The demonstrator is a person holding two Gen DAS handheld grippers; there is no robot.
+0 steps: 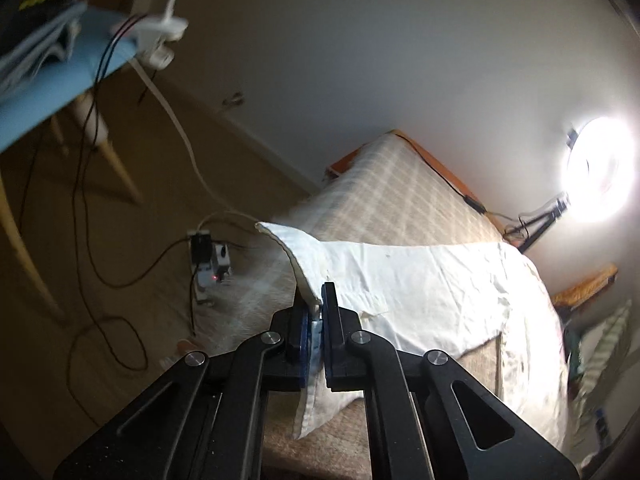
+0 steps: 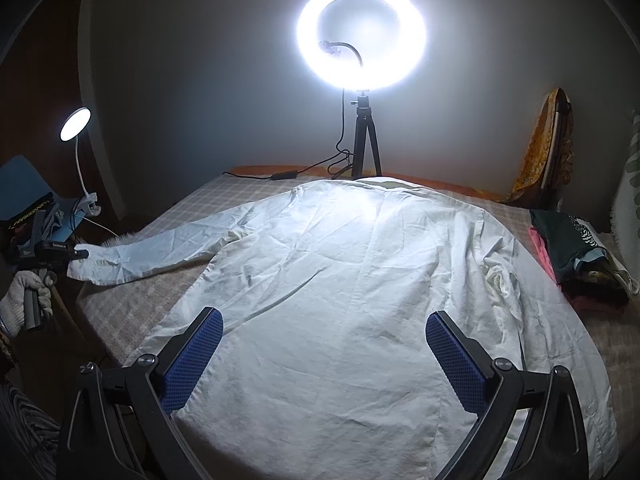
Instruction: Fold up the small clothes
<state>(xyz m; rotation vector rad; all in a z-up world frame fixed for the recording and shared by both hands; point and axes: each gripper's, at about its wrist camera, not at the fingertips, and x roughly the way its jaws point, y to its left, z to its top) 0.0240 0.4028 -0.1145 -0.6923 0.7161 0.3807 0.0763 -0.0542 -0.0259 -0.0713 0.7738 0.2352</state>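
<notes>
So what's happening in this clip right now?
A person is folding a white shirt spread back-up on a bed. The left gripper is shut on the cuff of the sleeve stretched out to the side. The right gripper hangs open above the shirt's lower back, holding nothing. A ring light shines from the far end.

White shirt (image 2: 360,280) spread back-up on bed, sleeve outstretched
</notes>
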